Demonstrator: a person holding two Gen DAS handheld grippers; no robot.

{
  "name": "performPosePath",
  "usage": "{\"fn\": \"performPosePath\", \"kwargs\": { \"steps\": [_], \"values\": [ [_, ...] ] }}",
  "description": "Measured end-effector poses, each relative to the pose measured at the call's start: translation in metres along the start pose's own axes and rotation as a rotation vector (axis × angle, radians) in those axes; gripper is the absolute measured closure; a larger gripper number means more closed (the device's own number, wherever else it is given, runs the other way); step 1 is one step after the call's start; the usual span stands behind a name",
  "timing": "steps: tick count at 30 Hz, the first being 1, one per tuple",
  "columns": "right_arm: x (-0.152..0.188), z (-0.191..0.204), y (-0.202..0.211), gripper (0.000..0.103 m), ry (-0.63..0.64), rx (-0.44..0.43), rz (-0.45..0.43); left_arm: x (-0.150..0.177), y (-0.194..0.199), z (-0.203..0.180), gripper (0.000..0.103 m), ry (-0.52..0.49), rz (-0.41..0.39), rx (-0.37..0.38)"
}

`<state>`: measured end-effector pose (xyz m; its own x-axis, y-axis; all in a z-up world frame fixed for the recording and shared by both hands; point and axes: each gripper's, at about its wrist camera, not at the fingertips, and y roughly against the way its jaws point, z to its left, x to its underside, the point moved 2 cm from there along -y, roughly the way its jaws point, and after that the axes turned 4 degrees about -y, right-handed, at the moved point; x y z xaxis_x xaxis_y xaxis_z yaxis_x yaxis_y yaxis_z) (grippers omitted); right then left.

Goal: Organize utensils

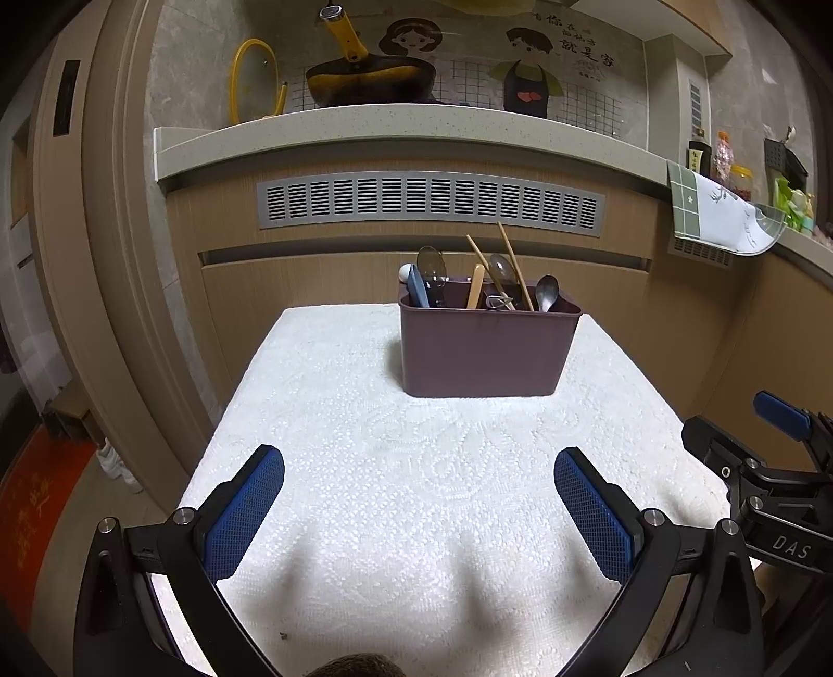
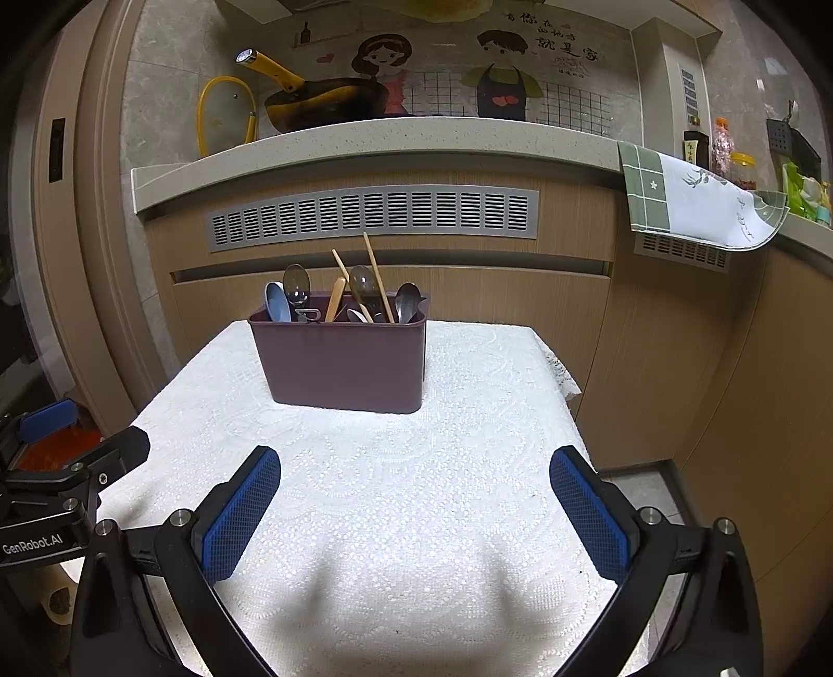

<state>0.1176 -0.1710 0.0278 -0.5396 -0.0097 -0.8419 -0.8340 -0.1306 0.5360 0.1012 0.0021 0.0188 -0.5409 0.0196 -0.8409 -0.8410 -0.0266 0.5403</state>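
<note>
The maroon utensil holder (image 1: 489, 349) stands upright on the far half of the table with a white lace cloth (image 1: 416, 494), close to the wooden cabinet front (image 1: 338, 281). Out of it stick two chopsticks (image 1: 513, 271), a light wooden handle (image 1: 475, 286), a metal spoon (image 1: 546, 292), two dark translucent spoons (image 1: 431, 268) and a blue spoon (image 2: 277, 302). The lower parts of all utensils are hidden by the wall of the holder, and its inner dividers are hard to see, so I cannot say which compartment holds what.

The left gripper (image 1: 419, 513) hovers over the near part of the cloth with its jaws wide apart and nothing between the blue pads. The right gripper (image 2: 415, 513) is the same: jaws spread, empty. Each is cut off by the lower edge of its own picture.

On the right gripper's body, in the left view, I read "DAS"; on the left gripper's body, in the right view, "GenRobot.AI". The wall sticker (image 2: 567, 49) carries Chinese characters, too small to read surely.
</note>
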Motion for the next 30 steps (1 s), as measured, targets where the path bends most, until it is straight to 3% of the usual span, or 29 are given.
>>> {"fn": "performPosePath", "kwargs": {
  "steps": [30],
  "values": [
    [-0.0011, -0.0006, 0.0013, 0.000, 0.003, -0.004, -0.001, 0.0005, 0.0055, -0.0006, 0.000, -0.005, 0.006, 0.007]
  ]
}}
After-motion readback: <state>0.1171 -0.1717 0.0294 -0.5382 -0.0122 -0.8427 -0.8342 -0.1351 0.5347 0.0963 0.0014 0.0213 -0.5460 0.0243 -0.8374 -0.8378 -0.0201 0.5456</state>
